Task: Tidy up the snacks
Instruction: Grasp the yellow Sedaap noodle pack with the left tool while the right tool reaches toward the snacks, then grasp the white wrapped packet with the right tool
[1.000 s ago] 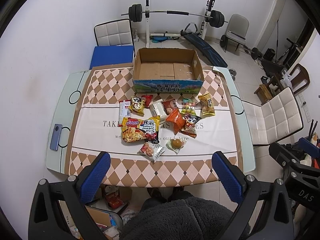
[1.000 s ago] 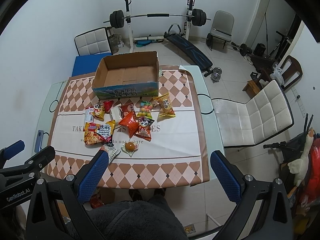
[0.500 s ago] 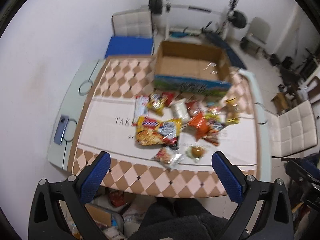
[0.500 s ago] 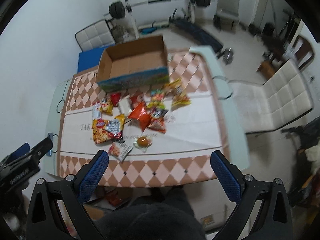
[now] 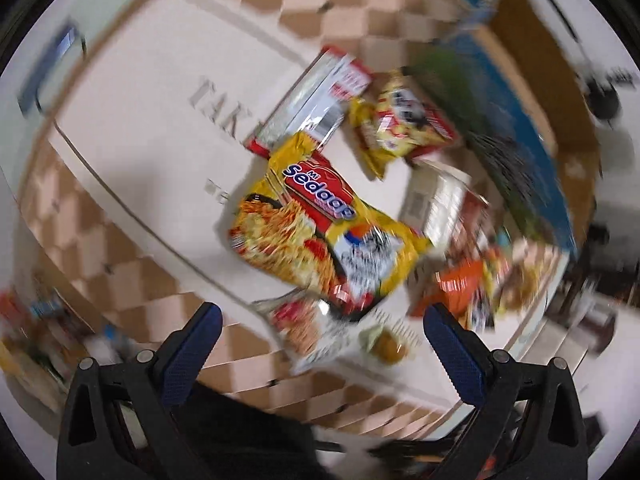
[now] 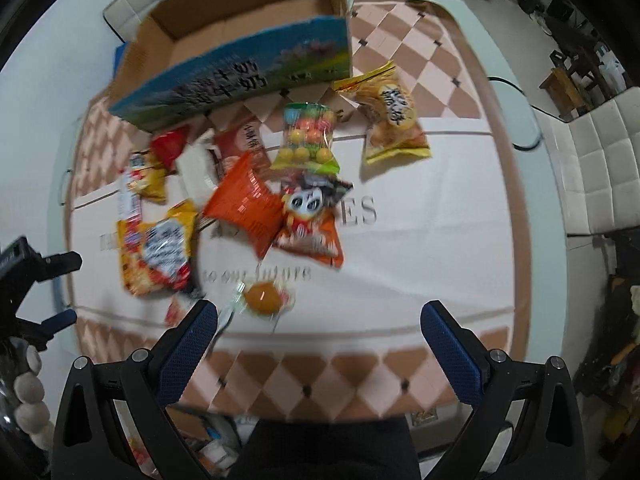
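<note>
Several snack packets lie in a loose pile on the table. A yellow Sedaap noodle packet [image 5: 320, 224] is central in the blurred left wrist view, also in the right wrist view [image 6: 158, 250]. An orange packet [image 6: 246, 204], a panda packet [image 6: 312, 216], a bag of coloured balls [image 6: 306, 138], a yellow chip bag [image 6: 390, 114] and a small round cake [image 6: 262, 298] lie in front of the open cardboard box [image 6: 240, 68]. My left gripper [image 5: 320, 332] is open and empty above the noodles' near end. My right gripper [image 6: 318, 330] is open and empty, just short of the cake.
The table has a checked brown-and-white cloth [image 6: 400, 260]. A red-and-silver flat pack [image 5: 312, 100] and a small clear packet [image 5: 308, 328] lie by the noodles. A white chair [image 6: 600, 160] stands to the right. A phone [image 5: 48, 68] lies at the table's left edge.
Both grippers have dropped steeply toward the table and closer to the snack pile. The left view has swung and tilted over the noodle packet. Both grippers remain open.
</note>
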